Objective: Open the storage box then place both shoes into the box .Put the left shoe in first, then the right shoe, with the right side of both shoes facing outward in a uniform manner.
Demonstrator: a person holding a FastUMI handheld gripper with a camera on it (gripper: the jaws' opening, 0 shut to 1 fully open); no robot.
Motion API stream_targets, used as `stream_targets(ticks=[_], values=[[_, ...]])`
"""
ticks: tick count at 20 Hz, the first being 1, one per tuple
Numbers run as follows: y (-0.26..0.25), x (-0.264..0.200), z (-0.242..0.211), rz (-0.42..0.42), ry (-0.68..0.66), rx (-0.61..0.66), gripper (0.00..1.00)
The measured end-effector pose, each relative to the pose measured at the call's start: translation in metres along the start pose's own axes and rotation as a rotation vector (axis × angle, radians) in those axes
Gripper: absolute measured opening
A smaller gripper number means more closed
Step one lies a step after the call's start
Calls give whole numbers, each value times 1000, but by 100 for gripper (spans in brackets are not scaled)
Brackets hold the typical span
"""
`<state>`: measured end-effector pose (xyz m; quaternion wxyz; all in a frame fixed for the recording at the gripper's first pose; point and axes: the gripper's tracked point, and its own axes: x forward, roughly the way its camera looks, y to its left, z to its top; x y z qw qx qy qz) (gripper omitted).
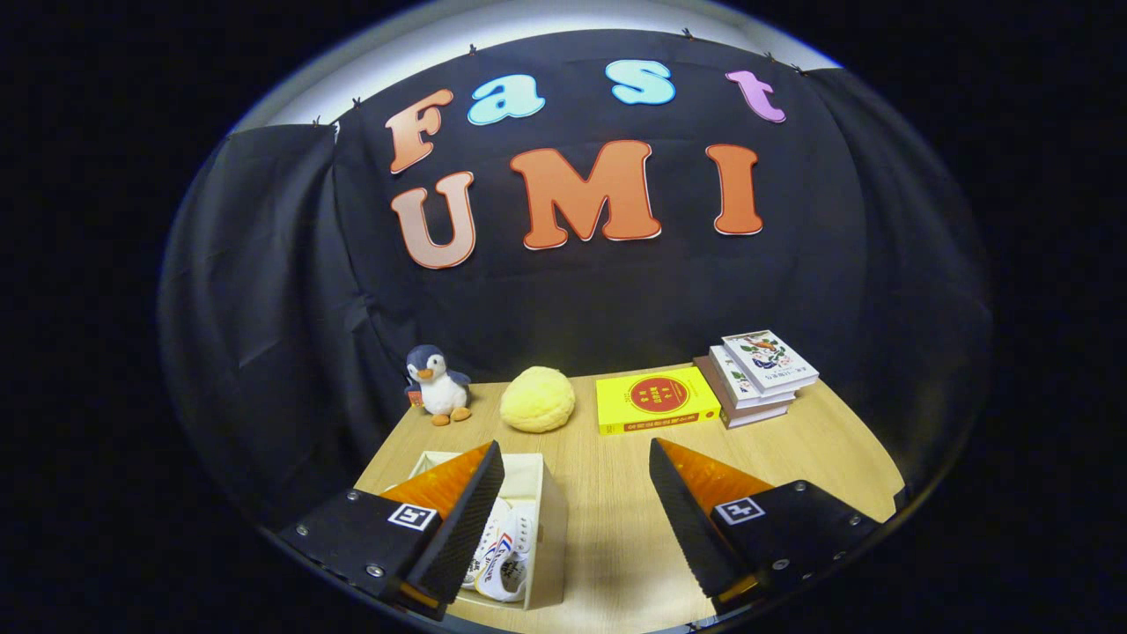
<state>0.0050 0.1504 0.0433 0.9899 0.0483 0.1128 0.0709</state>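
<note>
My gripper (pixel 577 467) hangs above the wooden table (pixel 616 528), open, with only bare tabletop between its two orange-and-black fingers. A cream storage box (pixel 548 515) stands open under and just right of the left finger (pixel 458 519). White shoes (pixel 506 555) with red and blue stripes lie inside the box, partly hidden by that finger. I cannot tell how many shoes are in it. The right finger (pixel 696 519) is over bare wood, apart from the box.
Along the back of the table sit a plush penguin (pixel 438 385), a round yellow cushion (pixel 537 400), a yellow book (pixel 656 400) and a stack of books (pixel 757 374). Black cloth walls close in behind and at both sides.
</note>
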Motion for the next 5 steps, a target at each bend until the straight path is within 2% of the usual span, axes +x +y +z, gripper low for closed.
stream_targets(ticks=[5], values=[[-57, -15, 25, -34, -65, -2, 99]])
